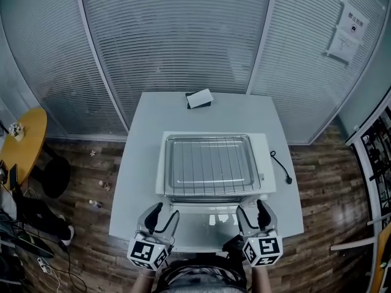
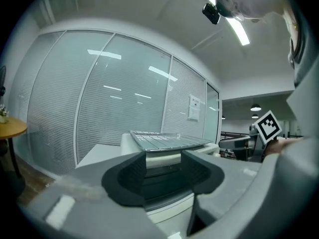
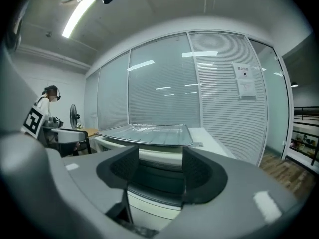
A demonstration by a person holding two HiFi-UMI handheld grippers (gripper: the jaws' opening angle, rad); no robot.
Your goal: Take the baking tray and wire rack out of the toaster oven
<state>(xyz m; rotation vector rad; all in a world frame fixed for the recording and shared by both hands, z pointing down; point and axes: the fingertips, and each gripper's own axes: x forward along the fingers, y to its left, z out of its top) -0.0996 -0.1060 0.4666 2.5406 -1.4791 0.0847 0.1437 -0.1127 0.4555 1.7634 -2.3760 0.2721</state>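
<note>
A white toaster oven (image 1: 264,163) stands in the middle of the white table (image 1: 137,163). A shallow metal baking tray with a wire rack (image 1: 208,163) in it lies flat on the oven's roof. The same rack (image 2: 164,141) shows in the left gripper view, and the rack (image 3: 149,133) in the right gripper view. The oven's glass door (image 1: 208,223) hangs open toward me. My left gripper (image 1: 166,212) is at the door's left corner and my right gripper (image 1: 250,207) at its right corner. Both point at the oven's dark mouth (image 2: 162,176) with open jaws and nothing between the pads.
A small black and white box (image 1: 199,99) lies at the table's far edge. A black power cord (image 1: 281,166) trails to the right of the oven. A round yellow side table (image 1: 27,139) stands at the left. Glass walls with blinds close off the back.
</note>
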